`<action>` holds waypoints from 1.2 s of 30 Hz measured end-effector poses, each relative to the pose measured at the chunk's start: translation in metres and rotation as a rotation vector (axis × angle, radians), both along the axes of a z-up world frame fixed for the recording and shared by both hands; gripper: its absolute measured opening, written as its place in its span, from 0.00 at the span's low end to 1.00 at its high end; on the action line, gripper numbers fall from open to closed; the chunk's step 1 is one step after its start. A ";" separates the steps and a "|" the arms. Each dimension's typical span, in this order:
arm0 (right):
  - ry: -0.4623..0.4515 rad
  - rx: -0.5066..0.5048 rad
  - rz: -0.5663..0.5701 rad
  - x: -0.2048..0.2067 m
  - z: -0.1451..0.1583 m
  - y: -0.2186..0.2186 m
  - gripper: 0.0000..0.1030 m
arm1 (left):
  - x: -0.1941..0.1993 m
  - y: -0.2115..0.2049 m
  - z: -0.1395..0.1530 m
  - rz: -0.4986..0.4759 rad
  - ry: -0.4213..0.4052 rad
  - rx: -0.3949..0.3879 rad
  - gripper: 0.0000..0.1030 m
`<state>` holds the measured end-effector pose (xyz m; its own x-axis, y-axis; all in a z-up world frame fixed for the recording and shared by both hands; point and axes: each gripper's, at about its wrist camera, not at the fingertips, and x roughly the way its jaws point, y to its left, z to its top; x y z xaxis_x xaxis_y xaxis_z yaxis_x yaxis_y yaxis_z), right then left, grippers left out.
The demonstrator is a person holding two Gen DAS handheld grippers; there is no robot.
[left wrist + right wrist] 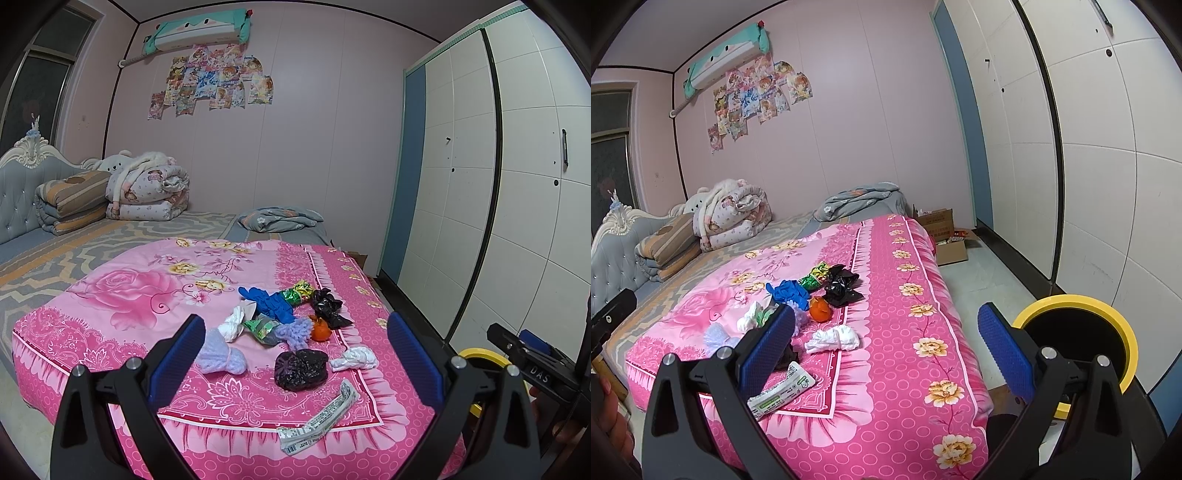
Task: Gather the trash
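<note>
Trash heaped on the pink floral bedspread [122, 295]; both grippers spread wide and empty.

Left gripper [295, 339] hangs over the pile: black bag [301, 369] at centre; white tissue wad [354, 359] at 3 o'clock; printed wrapper [317, 421] at 5; blue glove [269, 303] at 12; right gripper [886, 339] by the yellow-rimmed bin [1082, 325] at its 3 o'clock.
</note>
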<state>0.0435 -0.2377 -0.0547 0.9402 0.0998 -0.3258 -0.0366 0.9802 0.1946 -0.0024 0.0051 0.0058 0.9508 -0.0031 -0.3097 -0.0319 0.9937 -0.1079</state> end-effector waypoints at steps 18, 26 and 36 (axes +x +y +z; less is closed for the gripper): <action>0.069 -0.007 0.003 0.020 0.004 0.001 0.92 | 0.013 0.018 -0.012 0.033 0.025 0.019 0.92; 0.135 -0.025 0.038 0.065 -0.002 0.008 0.92 | 0.049 0.050 -0.032 0.029 0.137 0.070 0.92; 0.269 -0.037 0.122 0.145 -0.040 0.031 0.92 | 0.095 0.086 -0.086 0.009 0.314 0.077 0.92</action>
<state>0.1882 -0.2068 -0.0951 0.8017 0.1900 -0.5668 -0.1065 0.9784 0.1772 0.0929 0.0911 -0.0802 0.8088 0.0400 -0.5867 -0.0605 0.9980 -0.0155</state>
